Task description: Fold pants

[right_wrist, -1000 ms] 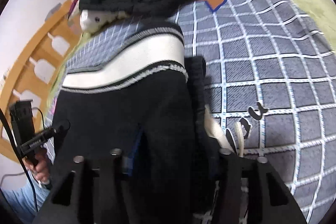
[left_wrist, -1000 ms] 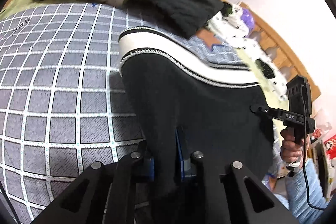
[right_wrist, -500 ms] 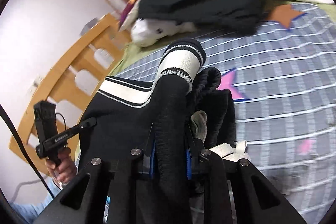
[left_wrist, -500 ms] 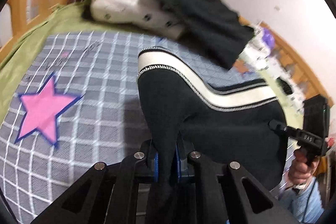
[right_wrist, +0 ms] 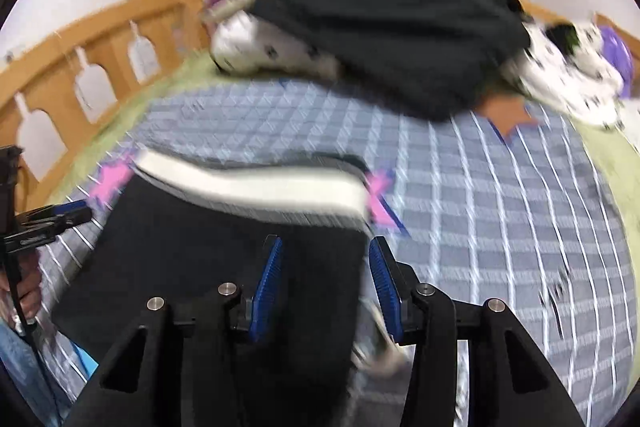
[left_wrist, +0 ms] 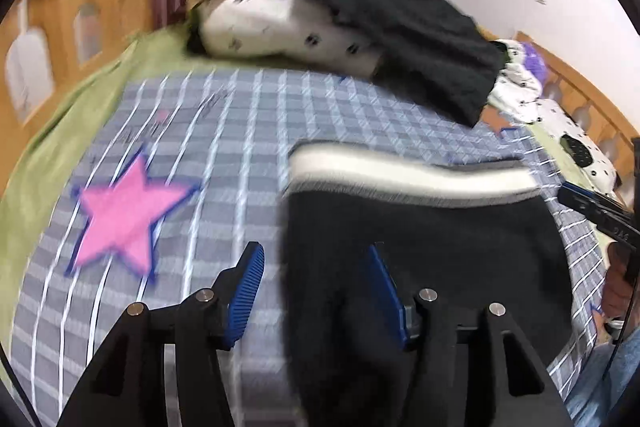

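The black pants (left_wrist: 432,251) with a white waistband (left_wrist: 400,175) lie folded on the checked bedcover (left_wrist: 240,131). My left gripper (left_wrist: 316,287) hangs over their left edge. Its jaws are opening, and the blue pads (left_wrist: 248,287) stand apart from the cloth that lies between them. In the right wrist view the pants (right_wrist: 192,259) spread out to the left. My right gripper (right_wrist: 326,279) is over their right edge with black cloth between its pads (right_wrist: 270,279). These jaws are opening too and no longer press on it. Both views are blurred.
A pink star (left_wrist: 124,215) marks the bedcover left of the pants. At the back lies a heap of spotted white bedding (left_wrist: 280,27) with a black garment (right_wrist: 380,35) on it. Wooden bed rails (right_wrist: 80,59) run along the sides. A person's hand (right_wrist: 24,291) shows at the left.
Both grippers were shut on the pants' edges and held them up. Now the jaws have spread and the pants have dropped onto the bedcover.
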